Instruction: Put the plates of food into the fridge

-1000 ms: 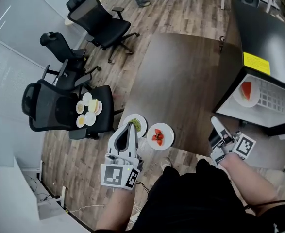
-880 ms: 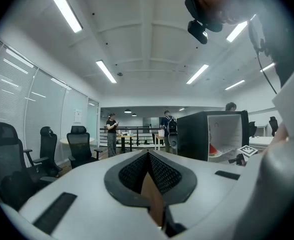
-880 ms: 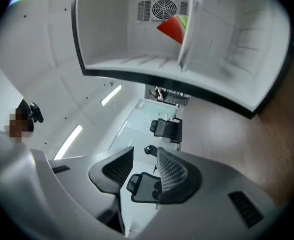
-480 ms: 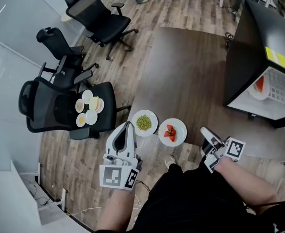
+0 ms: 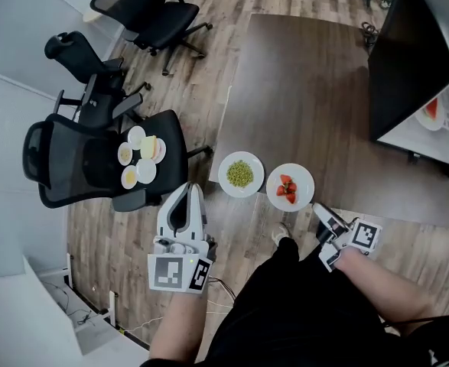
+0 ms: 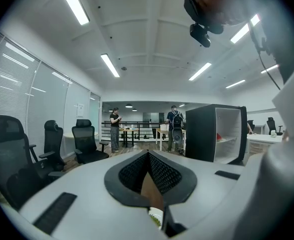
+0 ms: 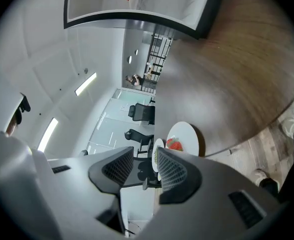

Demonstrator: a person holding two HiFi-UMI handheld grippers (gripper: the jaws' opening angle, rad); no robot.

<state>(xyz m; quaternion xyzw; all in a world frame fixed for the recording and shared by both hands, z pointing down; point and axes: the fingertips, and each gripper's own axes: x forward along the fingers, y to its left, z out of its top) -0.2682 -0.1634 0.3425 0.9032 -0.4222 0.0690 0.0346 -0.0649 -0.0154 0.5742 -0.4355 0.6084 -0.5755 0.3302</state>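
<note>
- Two are waiting on the worktop (image 5: 300, 90): peas plate (image 5: 240, 173), strawberry plate (image 5: 290, 186).
- One plate (image 5: 426, 121) is lying inside the fridge (image 5: 408, 52).
- Left tool (image 5: 192, 189) is hovering clenched, empty; right tool (image 5: 321, 211) released, empty.

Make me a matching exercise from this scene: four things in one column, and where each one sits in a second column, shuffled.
Things
1. plate of peas
2. plate of strawberries
3. cluster of small plates
4. plate with red food

Places
A. inside the fridge
B. on the seat of the black chair
C. on the table, on the side nearer the fridge
D. on the table, on the side nearer the chair

Pairs: 1-D, 2-C, 3-B, 4-A
</note>
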